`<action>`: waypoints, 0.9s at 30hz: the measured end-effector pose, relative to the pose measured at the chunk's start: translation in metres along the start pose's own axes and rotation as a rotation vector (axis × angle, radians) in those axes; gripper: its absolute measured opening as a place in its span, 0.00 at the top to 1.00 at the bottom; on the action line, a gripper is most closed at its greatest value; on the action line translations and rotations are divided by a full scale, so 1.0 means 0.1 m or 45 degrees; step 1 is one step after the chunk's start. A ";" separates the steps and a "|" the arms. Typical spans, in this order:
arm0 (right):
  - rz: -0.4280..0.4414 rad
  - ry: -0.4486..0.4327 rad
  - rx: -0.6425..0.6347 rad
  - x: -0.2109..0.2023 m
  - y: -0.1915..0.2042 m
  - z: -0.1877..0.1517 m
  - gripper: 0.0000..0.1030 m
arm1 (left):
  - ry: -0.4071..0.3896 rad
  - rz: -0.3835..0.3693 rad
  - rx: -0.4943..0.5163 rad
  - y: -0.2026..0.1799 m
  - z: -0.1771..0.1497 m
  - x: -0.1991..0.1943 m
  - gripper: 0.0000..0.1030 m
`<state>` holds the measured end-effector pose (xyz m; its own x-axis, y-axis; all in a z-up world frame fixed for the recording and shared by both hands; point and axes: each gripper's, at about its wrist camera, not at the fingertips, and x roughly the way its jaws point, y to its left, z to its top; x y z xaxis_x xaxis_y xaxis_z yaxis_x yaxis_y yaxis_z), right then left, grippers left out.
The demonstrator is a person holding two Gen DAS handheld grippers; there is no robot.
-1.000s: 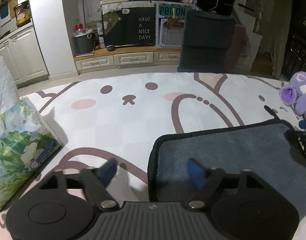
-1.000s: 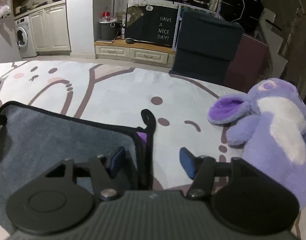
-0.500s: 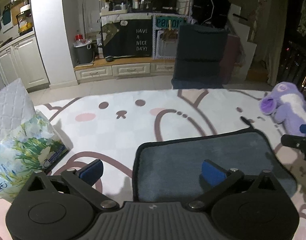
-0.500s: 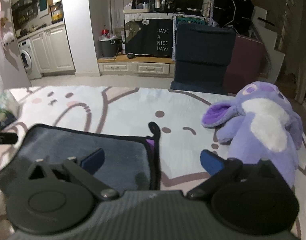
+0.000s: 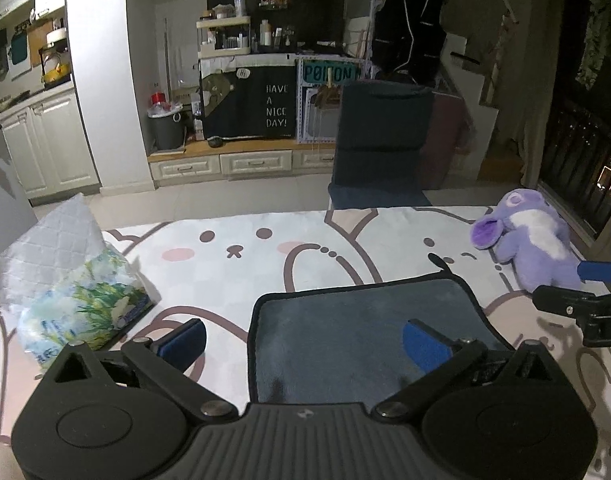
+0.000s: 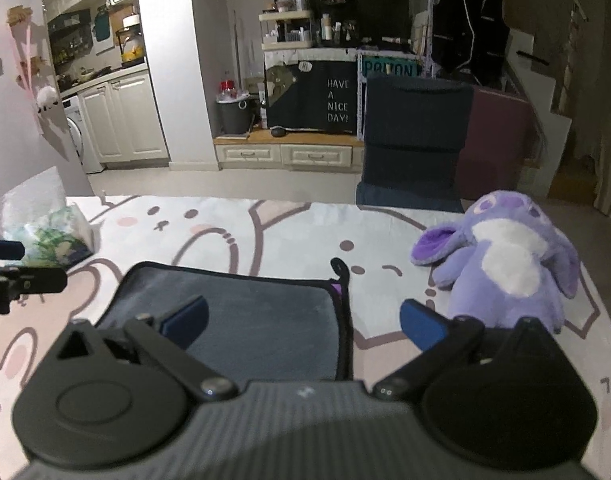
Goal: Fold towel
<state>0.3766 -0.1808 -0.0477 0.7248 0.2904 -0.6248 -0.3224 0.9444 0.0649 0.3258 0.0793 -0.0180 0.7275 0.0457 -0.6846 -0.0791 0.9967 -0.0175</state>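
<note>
A dark grey towel (image 5: 361, 332) with a black hem lies folded flat on the cartoon-print table cover (image 5: 233, 268); it also shows in the right wrist view (image 6: 261, 320). A black hanging loop (image 6: 339, 268) sticks out at its far right corner. My left gripper (image 5: 305, 344) is open and empty, above the towel's left edge. My right gripper (image 6: 303, 320) is open and empty, above the towel's right edge. Each gripper's tip shows at the edge of the other's view.
A purple plush toy (image 6: 505, 264) lies on the table to the right of the towel. A floral tissue pack (image 5: 81, 308) and a quilted white pillow (image 5: 45, 244) sit to the left. A dark chair (image 5: 381, 140) stands behind the table.
Both grippers have opened wide, risen and pulled back from the towel. The towel stays flat on the table.
</note>
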 end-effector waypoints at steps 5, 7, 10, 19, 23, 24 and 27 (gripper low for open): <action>0.009 -0.023 -0.002 -0.33 0.08 -0.02 0.00 | -0.033 0.014 0.003 -0.01 -0.06 -0.30 0.00; 0.014 -0.025 0.002 -0.44 0.12 -0.04 0.00 | -0.040 0.015 0.000 -0.02 -0.09 -0.42 0.00; 0.022 -0.039 0.004 -0.63 0.17 -0.08 0.00 | -0.035 0.009 -0.008 -0.03 -0.13 -0.57 0.00; 0.025 -0.029 0.014 -1.10 0.31 -0.22 0.00 | -0.044 0.020 -0.021 -0.10 -0.29 -1.03 0.00; 0.020 -0.043 0.011 -1.25 0.34 -0.28 0.00 | -0.053 0.031 -0.010 -0.13 -0.35 -1.20 0.00; 0.019 -0.048 0.008 -1.30 0.34 -0.30 0.00 | -0.057 0.032 -0.010 -0.15 -0.37 -1.25 0.00; 0.024 -0.064 0.003 -1.44 0.36 -0.35 0.00 | -0.067 0.054 -0.011 -0.18 -0.42 -1.38 0.00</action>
<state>0.2397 -0.1937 0.0175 0.7482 0.3155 -0.5837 -0.3351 0.9389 0.0780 0.1982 0.0518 0.0464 0.7583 0.0913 -0.6455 -0.1160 0.9932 0.0042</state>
